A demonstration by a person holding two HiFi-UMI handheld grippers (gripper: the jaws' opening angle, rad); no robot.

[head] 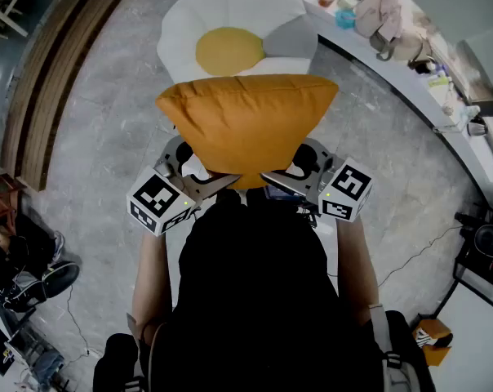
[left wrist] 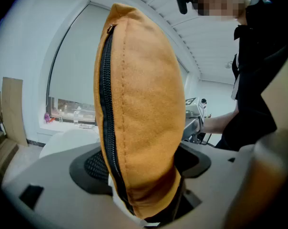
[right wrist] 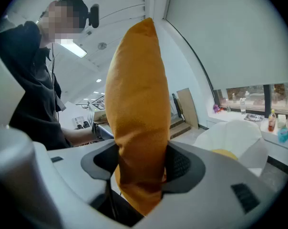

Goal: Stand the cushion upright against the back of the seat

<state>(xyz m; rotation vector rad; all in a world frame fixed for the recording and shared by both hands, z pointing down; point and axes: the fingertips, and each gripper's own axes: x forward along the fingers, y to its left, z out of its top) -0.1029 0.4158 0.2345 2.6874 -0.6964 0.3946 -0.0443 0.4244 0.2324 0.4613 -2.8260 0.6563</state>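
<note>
An orange cushion hangs in the air in front of me, held by its lower corners. My left gripper is shut on its left corner, beside the zip. The right gripper is shut on the right corner. In both gripper views the cushion stands on edge, squeezed between the pads. Beyond it stands a white rounded seat with a yellow centre pad and a grey patch. The cushion's top edge overlaps the seat's front in the head view.
A curved counter with bottles and a bag runs along the right. Wooden steps lie at the left. Cables and gear sit at the lower left, and a black stand at the right. Grey floor surrounds the seat.
</note>
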